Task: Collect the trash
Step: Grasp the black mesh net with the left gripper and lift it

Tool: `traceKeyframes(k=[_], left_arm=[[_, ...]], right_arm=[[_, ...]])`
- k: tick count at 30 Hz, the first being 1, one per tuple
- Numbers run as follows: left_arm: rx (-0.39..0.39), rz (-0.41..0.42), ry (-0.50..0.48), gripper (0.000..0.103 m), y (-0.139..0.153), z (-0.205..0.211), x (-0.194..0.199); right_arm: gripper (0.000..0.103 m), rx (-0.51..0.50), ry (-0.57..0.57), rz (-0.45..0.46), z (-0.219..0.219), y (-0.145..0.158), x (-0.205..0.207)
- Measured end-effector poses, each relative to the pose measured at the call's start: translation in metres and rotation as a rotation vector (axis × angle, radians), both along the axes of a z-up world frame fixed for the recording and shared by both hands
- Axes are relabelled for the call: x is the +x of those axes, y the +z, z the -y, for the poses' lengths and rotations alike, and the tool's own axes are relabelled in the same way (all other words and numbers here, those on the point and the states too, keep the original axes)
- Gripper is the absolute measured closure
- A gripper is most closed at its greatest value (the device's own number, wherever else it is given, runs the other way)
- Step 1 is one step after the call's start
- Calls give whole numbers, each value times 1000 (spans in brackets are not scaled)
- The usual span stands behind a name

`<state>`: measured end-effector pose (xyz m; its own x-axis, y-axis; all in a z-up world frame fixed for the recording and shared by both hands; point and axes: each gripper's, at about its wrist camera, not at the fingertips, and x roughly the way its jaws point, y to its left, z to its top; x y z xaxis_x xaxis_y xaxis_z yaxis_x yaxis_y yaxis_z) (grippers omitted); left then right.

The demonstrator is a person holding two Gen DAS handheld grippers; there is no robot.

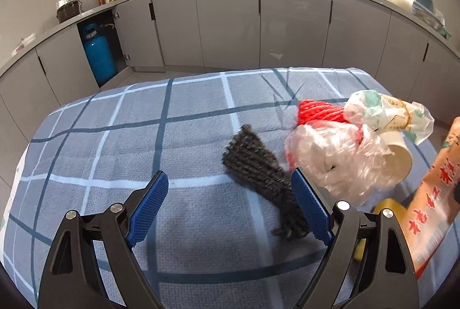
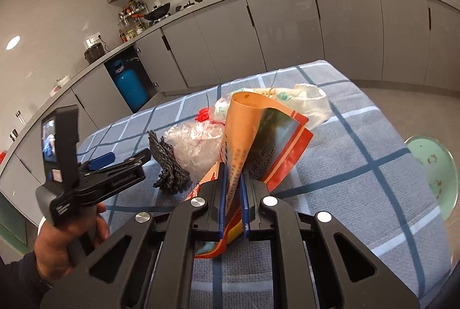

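My right gripper (image 2: pixel 233 179) is shut on an orange and red snack bag (image 2: pixel 258 142), held upright above the table; the bag also shows at the right edge of the left wrist view (image 1: pixel 431 199). My left gripper (image 1: pixel 230 188) is open and empty; it also shows in the right wrist view (image 2: pixel 126 159). A dark grey yarn bundle (image 1: pixel 258 168) lies by its right finger (image 1: pixel 310 208). Beyond lie crumpled clear plastic (image 1: pixel 333 159), red yarn (image 1: pixel 319 112), a printed wrapper (image 1: pixel 388 113) and a paper cup (image 1: pixel 399 153).
The table has a blue checked cloth (image 1: pixel 143 142). A green bin (image 2: pixel 434 173) stands on the floor to the table's right. Grey kitchen cabinets (image 1: pixel 230 21) and a blue gas cylinder (image 1: pixel 100 55) are behind. Something yellow (image 1: pixel 385 207) lies under the bag.
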<state>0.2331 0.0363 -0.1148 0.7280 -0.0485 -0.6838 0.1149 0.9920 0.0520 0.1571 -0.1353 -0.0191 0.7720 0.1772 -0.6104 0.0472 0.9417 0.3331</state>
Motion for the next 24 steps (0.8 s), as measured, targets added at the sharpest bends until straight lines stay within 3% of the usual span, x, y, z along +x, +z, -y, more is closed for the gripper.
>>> traceKeyframes(k=[6, 10, 12, 14, 16, 20, 24], left_arm=[[20, -35, -52, 17, -9, 27, -2], [44, -68, -64, 18, -21, 34, 0], [42, -90, -70, 31, -28, 34, 1], [28, -119, -88, 62, -33, 33, 1], [17, -131, -104, 79, -34, 31, -1], [36, -102, -93, 91, -26, 21, -9], [62, -41, -67, 92, -6, 5, -20]], right_arm=[[94, 12, -35, 9, 26, 17, -14], [94, -47, -61, -8, 37, 15, -18], [94, -66, -67, -30, 40, 9, -17], [94, -58, -65, -43, 43, 2, -16], [94, -56, -62, -52, 43, -2, -16], [94, -57, -58, -54, 43, -5, -17], [94, -76, -65, -39, 47, -1, -20]])
